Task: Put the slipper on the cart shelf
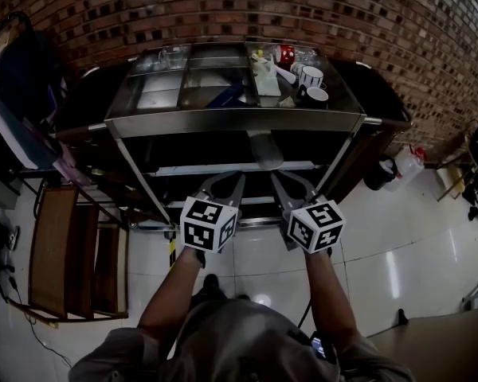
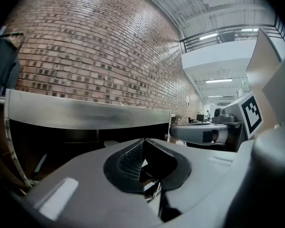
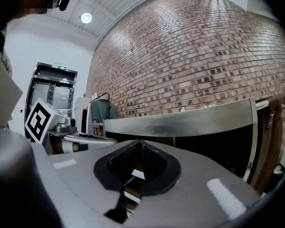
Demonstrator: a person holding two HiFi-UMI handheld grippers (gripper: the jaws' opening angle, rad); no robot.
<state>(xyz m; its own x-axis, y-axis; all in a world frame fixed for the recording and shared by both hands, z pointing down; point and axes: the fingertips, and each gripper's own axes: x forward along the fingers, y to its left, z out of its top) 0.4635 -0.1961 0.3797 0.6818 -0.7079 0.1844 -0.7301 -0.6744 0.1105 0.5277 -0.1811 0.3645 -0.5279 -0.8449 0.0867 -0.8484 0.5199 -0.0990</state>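
A pale grey slipper (image 1: 267,151) lies on the middle shelf of the steel cart (image 1: 235,122), under the top tray. Both grippers are held side by side in front of the cart's lower part, pointing at it. My left gripper (image 1: 225,185) is shut with nothing between its jaws, and its closed tips (image 2: 143,142) face the cart's steel rim (image 2: 85,114). My right gripper (image 1: 290,185) is also shut and empty, its tips (image 3: 138,144) just below the same rim (image 3: 180,119). Neither gripper touches the slipper.
The cart's top tray holds two mugs (image 1: 311,78), a red thing (image 1: 287,54) and other small items. A wooden rack (image 1: 73,249) stands on the floor at the left, a black bucket (image 1: 380,173) and white jug (image 1: 411,165) at the right. A brick wall (image 1: 223,6) is behind.
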